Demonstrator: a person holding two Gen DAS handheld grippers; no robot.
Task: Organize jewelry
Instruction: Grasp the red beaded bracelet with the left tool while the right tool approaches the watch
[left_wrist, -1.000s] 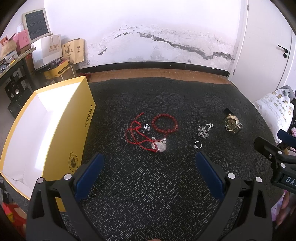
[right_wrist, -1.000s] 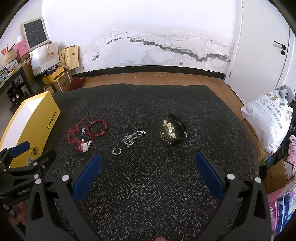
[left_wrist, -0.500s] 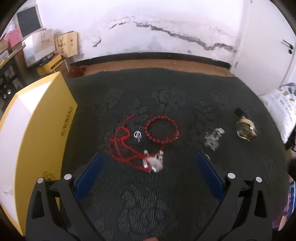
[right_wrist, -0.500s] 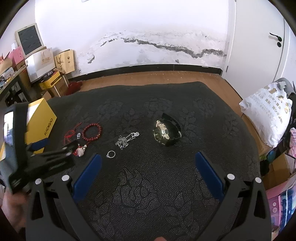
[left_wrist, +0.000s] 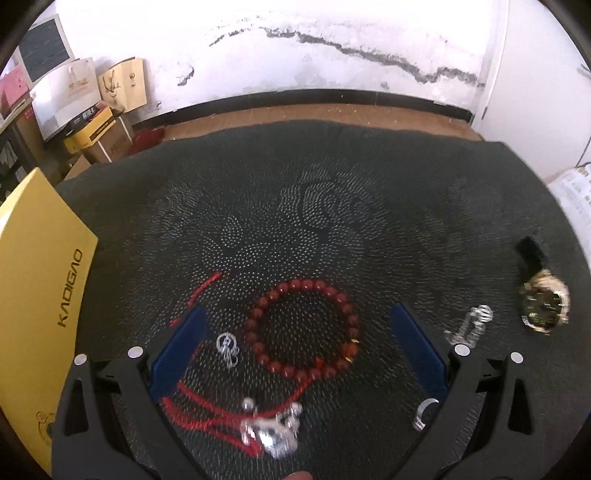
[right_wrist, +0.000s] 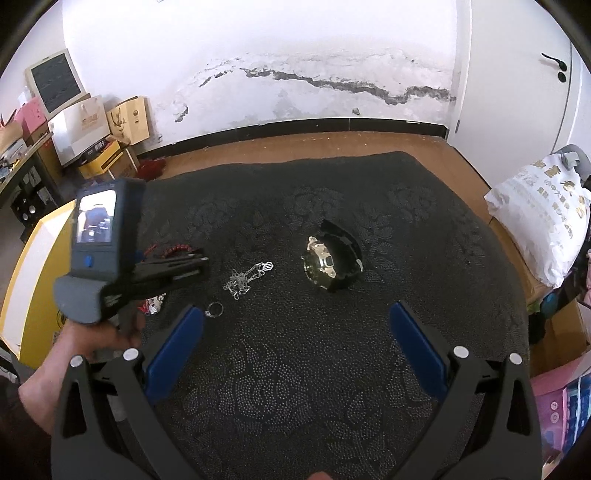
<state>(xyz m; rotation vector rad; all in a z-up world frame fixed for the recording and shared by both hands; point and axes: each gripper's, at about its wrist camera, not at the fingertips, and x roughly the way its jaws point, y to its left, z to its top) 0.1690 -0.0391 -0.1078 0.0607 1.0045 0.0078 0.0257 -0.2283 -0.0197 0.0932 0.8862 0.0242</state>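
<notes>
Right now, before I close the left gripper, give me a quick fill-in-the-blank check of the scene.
1. The left gripper has its jaws ___.
2. Between its fingers lies the ___ bead bracelet.
3. The box at the left is ___.
4. The gold watch lies to the ___ of the silver chain.

Missing: open; red; yellow; right

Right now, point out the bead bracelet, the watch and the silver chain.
bead bracelet (left_wrist: 258, 315), left wrist view, on the beads of its left arc.
watch (right_wrist: 320, 264), right wrist view, on the gold face.
silver chain (right_wrist: 243, 280), right wrist view, on the bunched links.
</notes>
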